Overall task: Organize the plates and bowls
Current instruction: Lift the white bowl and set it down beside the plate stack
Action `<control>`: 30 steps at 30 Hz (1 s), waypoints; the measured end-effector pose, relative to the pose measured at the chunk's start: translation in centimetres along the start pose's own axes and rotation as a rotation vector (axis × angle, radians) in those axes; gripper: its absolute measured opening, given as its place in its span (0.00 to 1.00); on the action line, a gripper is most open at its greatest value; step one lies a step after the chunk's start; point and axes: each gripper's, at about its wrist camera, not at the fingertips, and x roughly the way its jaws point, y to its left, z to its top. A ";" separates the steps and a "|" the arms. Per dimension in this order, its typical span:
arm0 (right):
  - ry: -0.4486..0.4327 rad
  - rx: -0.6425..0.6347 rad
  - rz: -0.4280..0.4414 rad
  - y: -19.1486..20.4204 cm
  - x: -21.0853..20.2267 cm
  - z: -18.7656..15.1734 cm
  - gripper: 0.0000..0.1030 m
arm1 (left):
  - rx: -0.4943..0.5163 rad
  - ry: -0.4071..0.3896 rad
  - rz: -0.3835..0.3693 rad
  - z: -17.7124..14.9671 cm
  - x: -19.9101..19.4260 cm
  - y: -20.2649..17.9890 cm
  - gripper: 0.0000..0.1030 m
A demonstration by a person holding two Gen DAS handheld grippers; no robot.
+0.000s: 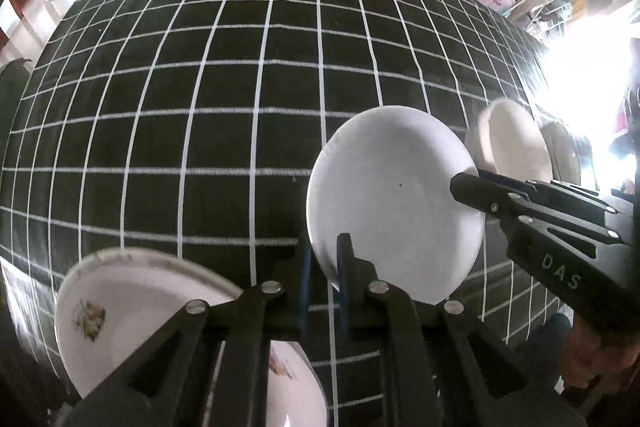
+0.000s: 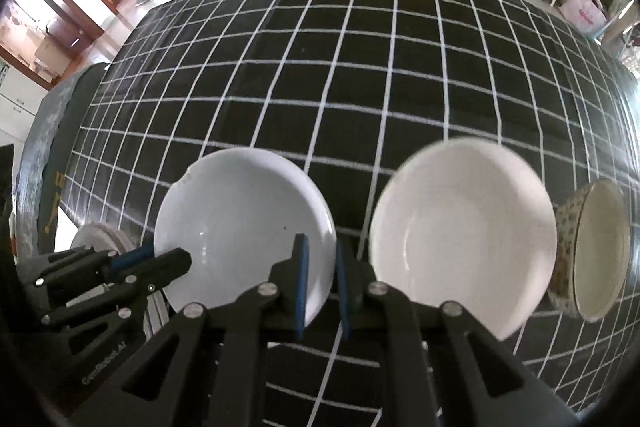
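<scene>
The white plate (image 2: 244, 223) sits mouth-up and round on the checked worktop (image 2: 360, 75), both grippers on it: the left gripper (image 1: 324, 267) clenched on its near-left rim, the right gripper (image 2: 322, 287) pinching the right edge. Crowding its right, the cream bowl (image 2: 464, 243); beyond it, a patterned bowl (image 2: 592, 251) tipped sideways. Left, a flowered plate (image 1: 120, 311).

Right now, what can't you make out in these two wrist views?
- Left view: floral plate, lower half covered by the left gripper.
- Left view: cream bowl and whatever is behind it, washed out by window glare.
- Right view: plate stack at left, mostly behind the left gripper.
- Right view: patterned bowl, blurred, far side unseen.
</scene>
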 end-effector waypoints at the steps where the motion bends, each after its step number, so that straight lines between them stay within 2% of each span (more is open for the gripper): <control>1: 0.001 -0.001 0.000 -0.1 -0.1 -0.3 0.16 | 0.002 0.001 0.000 -0.5 -0.1 -0.1 0.10; 16: 0.000 0.024 0.008 -0.6 -2.6 -7.2 0.16 | 0.013 0.011 -0.012 -8.1 -1.5 -1.4 0.10; 23: 0.002 0.037 0.011 -1.1 -3.3 -9.4 0.16 | 0.028 0.013 -0.009 -10.0 -1.9 -1.9 0.10; 30: 0.000 0.046 0.016 -1.2 -3.5 -10.2 0.16 | 0.040 0.005 0.004 -9.5 -1.4 -3.2 0.10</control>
